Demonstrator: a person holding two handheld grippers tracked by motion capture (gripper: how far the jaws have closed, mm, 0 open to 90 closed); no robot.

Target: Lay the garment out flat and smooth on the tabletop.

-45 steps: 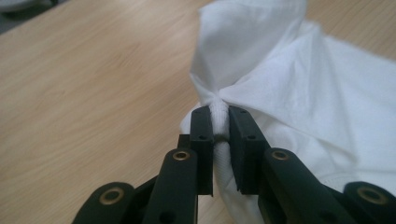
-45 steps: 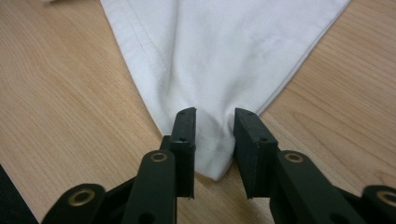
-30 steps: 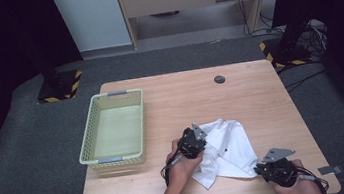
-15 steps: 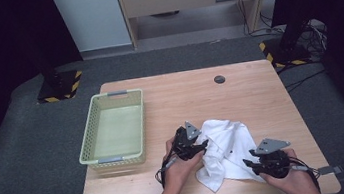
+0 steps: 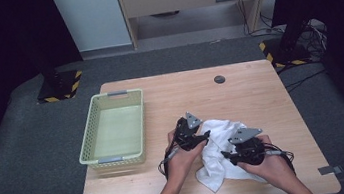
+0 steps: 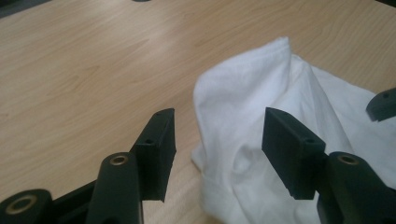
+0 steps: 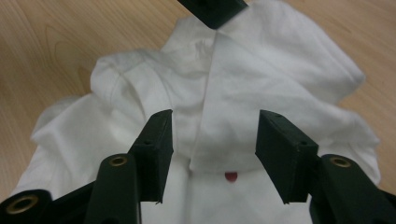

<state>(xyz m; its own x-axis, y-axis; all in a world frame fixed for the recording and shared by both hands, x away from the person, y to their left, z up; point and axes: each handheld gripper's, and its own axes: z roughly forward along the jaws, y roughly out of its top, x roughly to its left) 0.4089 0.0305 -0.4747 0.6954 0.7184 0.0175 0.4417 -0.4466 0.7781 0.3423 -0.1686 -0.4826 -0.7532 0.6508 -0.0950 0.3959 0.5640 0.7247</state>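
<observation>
Your white shirt (image 5: 220, 153) lies crumpled on the tabletop (image 5: 260, 90), to the right of the basket (image 5: 114, 130) and outside it. Both tongs, left (image 6: 217, 133) and right (image 7: 212, 140), have just been opening and stand half open, gripping nothing; the folding looks unfinished and the basketing is still ahead.

Soft white cloth (image 7: 261, 88), matt, creased and rumpled, with stitched seams and 1 small glossy red dot (image 7: 230, 176). Beneath it, table (image 5: 260, 90) of pale wood, smooth, satin, fine grain showing. Left gripper (image 6: 217, 140) and right gripper (image 7: 212, 144): black matt plastic, jaws flat-faced, brass-coloured metal at the pivots. Grey matt plate (image 5: 244, 134) on top. Basket (image 5: 89, 153) of pale green plastic, perforated walls, slight sheen. Floor (image 5: 27, 161) dark grey carpet, rough.
</observation>
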